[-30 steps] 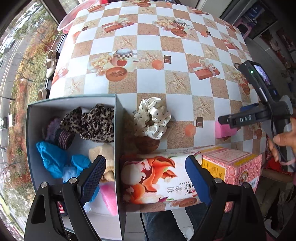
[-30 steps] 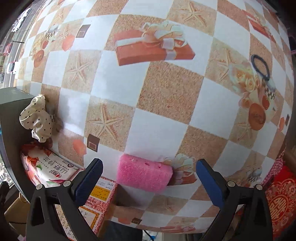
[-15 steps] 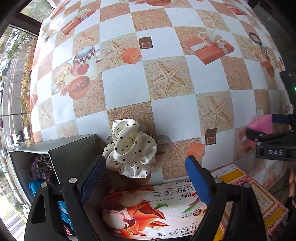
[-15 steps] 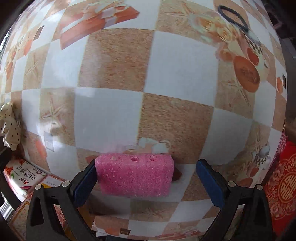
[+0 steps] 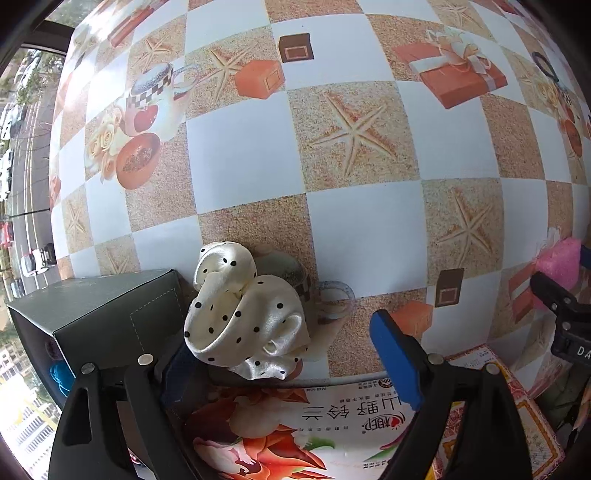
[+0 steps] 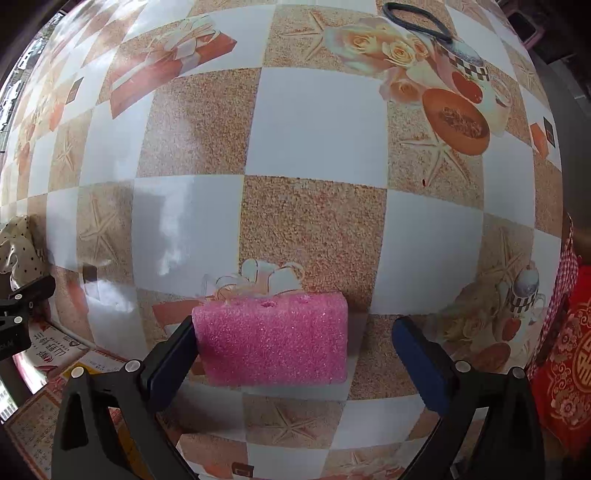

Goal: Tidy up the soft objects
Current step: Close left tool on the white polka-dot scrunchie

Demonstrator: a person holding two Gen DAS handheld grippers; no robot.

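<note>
Bright daylight, soft glare on glossy tablecloth [image 6: 177, 229], heavy fisheye bending, dark vignetted corners

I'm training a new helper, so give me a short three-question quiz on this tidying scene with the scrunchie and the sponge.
1. True or false: the right gripper has its jaws closed tight on the pink sponge.
2. Which thing lies between the open fingers of the left gripper? A) the dotted scrunchie B) the black hair tie C) a blue cloth
3. Fill in: the scrunchie lies on the tablecloth right beside the dark ____.

Key:
1. False; a gap shows on one side of the sponge.
2. A
3. box
</note>
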